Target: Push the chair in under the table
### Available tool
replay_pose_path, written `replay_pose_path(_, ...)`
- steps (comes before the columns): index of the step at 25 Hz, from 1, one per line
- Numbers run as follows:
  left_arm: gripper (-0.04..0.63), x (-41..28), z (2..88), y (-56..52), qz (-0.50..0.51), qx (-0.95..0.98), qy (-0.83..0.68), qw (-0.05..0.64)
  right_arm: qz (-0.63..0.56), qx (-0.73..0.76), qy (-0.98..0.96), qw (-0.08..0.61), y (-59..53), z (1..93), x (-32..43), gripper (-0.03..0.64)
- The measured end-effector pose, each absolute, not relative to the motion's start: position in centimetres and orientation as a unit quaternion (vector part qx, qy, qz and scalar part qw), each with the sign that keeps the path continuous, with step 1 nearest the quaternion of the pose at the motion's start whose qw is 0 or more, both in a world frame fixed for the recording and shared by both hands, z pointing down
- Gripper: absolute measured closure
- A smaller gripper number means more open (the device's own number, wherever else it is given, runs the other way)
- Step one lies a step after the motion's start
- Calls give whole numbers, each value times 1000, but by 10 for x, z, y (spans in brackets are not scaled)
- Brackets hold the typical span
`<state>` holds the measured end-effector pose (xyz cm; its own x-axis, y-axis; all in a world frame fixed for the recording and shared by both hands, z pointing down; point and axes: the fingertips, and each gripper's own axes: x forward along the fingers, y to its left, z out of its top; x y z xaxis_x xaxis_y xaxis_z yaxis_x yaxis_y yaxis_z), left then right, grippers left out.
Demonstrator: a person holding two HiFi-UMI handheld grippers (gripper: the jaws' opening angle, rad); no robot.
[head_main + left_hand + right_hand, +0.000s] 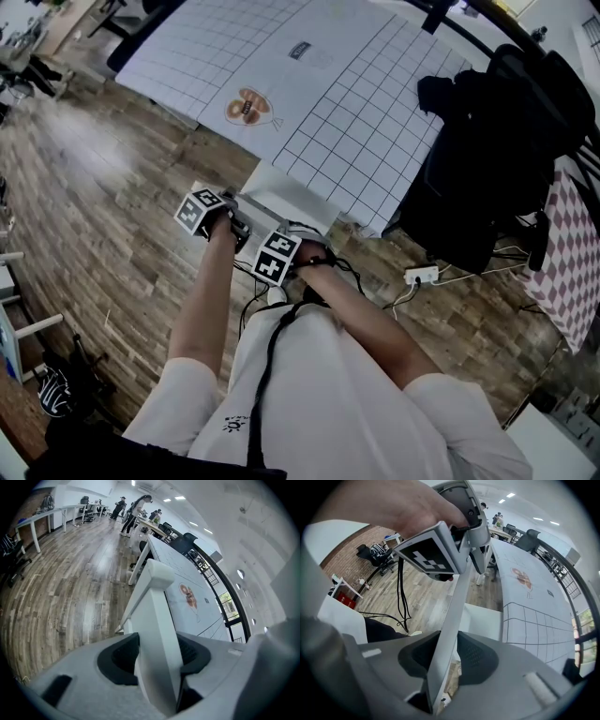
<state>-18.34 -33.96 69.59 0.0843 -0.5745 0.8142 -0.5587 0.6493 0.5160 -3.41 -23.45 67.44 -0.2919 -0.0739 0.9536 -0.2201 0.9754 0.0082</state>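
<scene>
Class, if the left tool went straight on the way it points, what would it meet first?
The left tool grips the white chair back between its jaws, so that comes first; beyond it, probably the table.

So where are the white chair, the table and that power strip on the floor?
white chair (157,630): left gripper view, on its backrest edge.
table (366,131): head view, on its gridded top.
power strip (421,275): head view, on its white body.
</scene>
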Motion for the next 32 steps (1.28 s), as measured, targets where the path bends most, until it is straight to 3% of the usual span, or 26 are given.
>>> replay_pose_path(32,388,-137,696,-403,-11,423,-673,606,51,81,-802,590,-296,676,11,492)
